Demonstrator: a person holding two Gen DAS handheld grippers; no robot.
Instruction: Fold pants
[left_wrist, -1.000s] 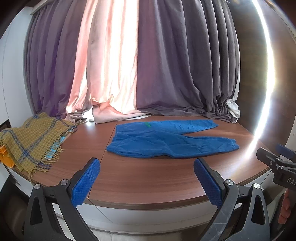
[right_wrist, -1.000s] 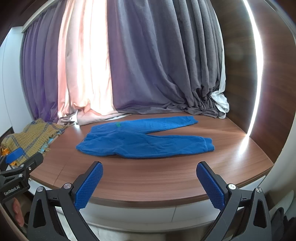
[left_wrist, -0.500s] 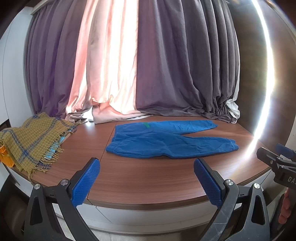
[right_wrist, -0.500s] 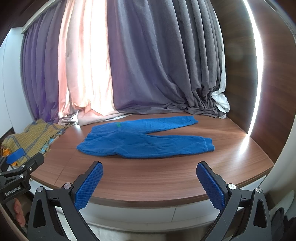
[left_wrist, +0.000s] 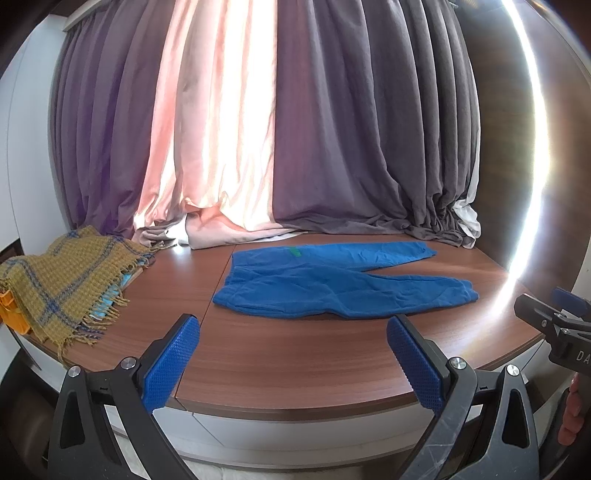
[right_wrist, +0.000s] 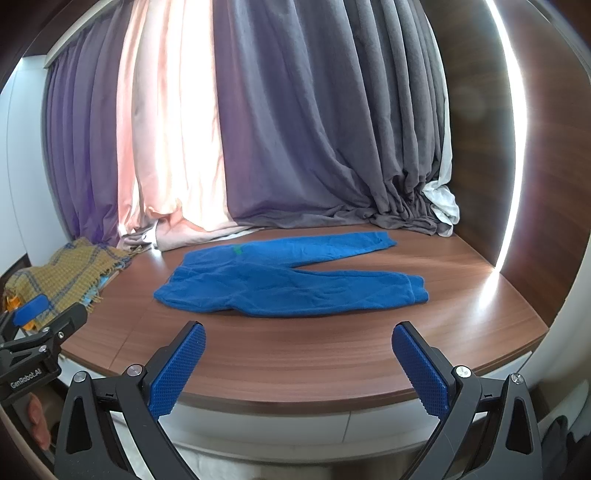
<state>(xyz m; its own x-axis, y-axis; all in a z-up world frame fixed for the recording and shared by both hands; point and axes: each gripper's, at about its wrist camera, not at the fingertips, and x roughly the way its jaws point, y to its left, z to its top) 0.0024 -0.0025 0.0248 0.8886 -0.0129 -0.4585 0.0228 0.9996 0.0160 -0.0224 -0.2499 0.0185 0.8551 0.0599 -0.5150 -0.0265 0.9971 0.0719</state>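
Note:
Blue pants (left_wrist: 332, 284) lie flat on the brown wooden table (left_wrist: 295, 354), waist to the left, both legs spread out to the right. They also show in the right wrist view (right_wrist: 280, 284). My left gripper (left_wrist: 293, 363) is open and empty, held before the table's front edge, well short of the pants. My right gripper (right_wrist: 299, 369) is open and empty too, at the same distance. The right gripper also shows at the right edge of the left wrist view (left_wrist: 554, 325), and the left one at the left edge of the right wrist view (right_wrist: 37, 332).
A yellow plaid blanket (left_wrist: 62, 284) lies at the table's left end, over an orange object (left_wrist: 11, 314). Purple, pink and grey curtains (left_wrist: 295, 129) hang behind and pool on the table's back edge. A wooden wall with a light strip (right_wrist: 513, 147) closes the right side.

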